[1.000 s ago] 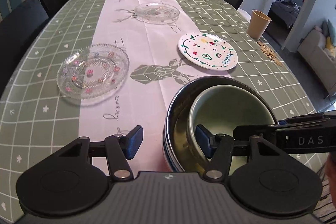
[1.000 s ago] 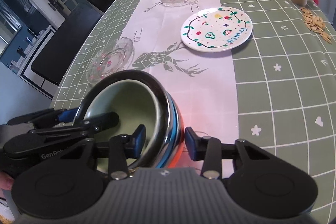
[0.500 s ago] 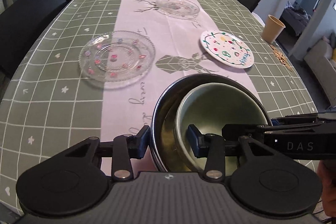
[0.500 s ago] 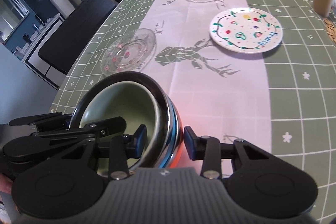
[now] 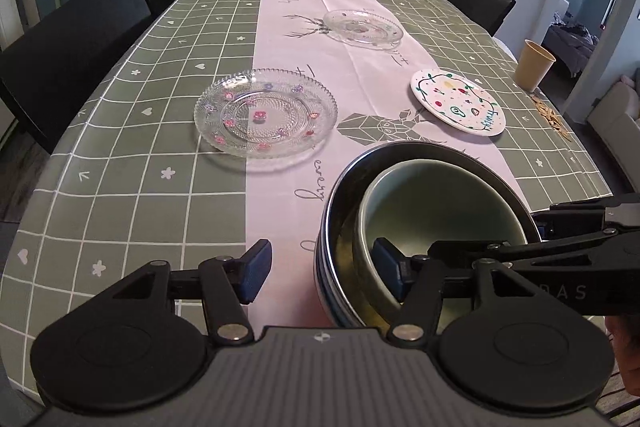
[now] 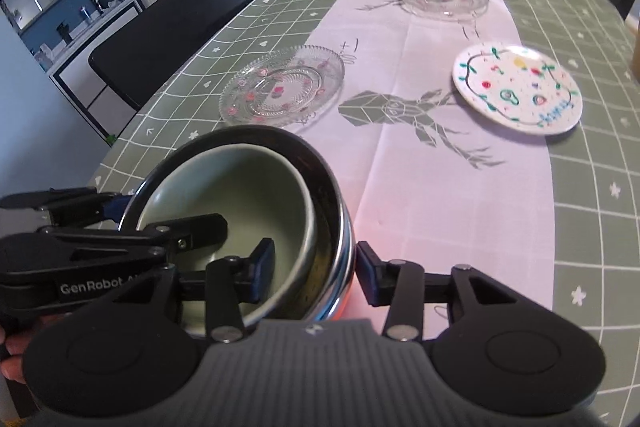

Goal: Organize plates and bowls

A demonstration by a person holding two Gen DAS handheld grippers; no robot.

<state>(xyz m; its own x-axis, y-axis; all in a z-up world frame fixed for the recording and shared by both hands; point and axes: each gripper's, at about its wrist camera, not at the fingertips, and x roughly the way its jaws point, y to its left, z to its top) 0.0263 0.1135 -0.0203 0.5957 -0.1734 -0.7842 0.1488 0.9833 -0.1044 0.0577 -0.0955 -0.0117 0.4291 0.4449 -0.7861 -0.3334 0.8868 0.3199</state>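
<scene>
On the left of the desk (image 5: 120, 187) sits a clear glass plate (image 5: 265, 113) with tiny pink flowers. The left claw (image 5: 320, 273) is spread wide apart, one finger inside the bowls, one outside, not touching. Near the front edge stands a shiny metal bowl (image 5: 404, 163) with a pale green bowl (image 5: 440, 211) nested inside. The right claw (image 6: 312, 273) straddles their rim, a little apart from it. To the right lies a white plate (image 5: 458, 101) with painted fruit.
</scene>
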